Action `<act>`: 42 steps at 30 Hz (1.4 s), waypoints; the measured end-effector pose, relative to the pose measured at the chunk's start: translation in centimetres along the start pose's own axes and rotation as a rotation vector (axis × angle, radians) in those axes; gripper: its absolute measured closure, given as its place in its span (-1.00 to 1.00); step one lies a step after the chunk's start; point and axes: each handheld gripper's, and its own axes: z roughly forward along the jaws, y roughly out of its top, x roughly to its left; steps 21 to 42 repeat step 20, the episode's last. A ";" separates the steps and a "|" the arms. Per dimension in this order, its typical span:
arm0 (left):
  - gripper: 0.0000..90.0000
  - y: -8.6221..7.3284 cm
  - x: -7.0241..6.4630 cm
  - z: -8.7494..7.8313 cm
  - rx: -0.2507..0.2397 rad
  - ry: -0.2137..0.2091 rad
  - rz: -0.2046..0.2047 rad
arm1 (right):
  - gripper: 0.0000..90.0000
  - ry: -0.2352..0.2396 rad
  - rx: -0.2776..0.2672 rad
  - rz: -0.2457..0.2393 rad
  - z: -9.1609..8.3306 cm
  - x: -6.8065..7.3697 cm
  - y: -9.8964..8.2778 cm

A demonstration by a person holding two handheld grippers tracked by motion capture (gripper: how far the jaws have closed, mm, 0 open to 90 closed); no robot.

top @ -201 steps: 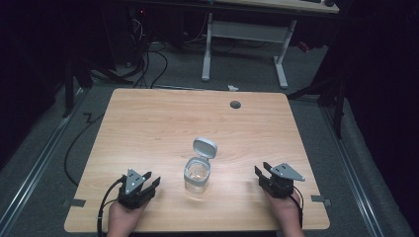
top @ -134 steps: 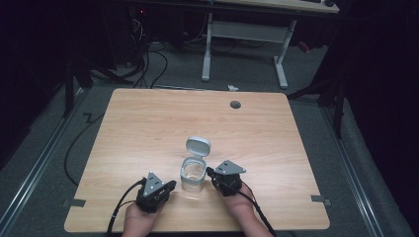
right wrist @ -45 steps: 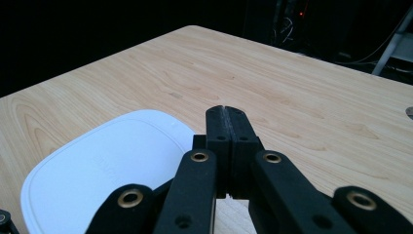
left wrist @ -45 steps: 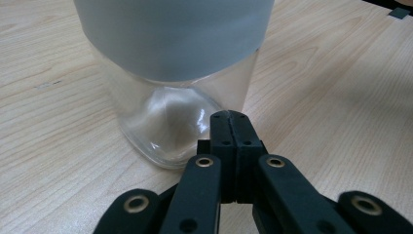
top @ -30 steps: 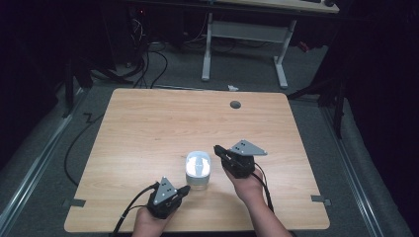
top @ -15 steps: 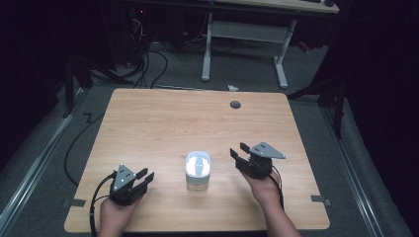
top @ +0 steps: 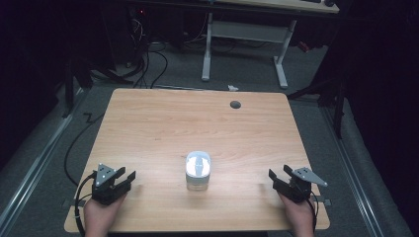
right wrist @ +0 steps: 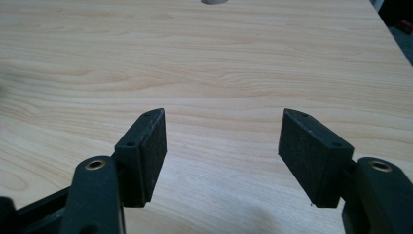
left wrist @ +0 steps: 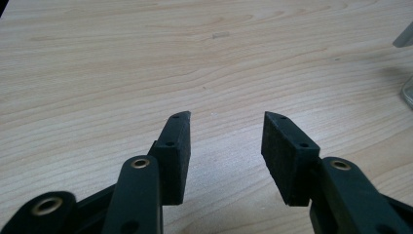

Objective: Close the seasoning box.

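Resting at lower frame corners: left gripper (top: pixel 114 183) and right gripper (top: pixel 288 183), jaws just been opening, spread wide, nothing between them. Lidded clear container (top: pixel 198 171) stands lower centre of table (top: pixel 163 123), well apart from both. Closing step looks done; next move likely none.

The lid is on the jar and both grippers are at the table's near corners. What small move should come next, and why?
Probably none beyond resting: the jar stands alone mid-table with its lid shut. The left gripper and right gripper sit well apart from it. Their jaws have just been opening and hold nothing. I would keep both hands where they are.
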 end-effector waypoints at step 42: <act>0.14 -0.5 -0.3 -0.1 0.008 -0.015 0.014 | -0.23 0.050 0.014 -0.069 1.2 1.8 0.3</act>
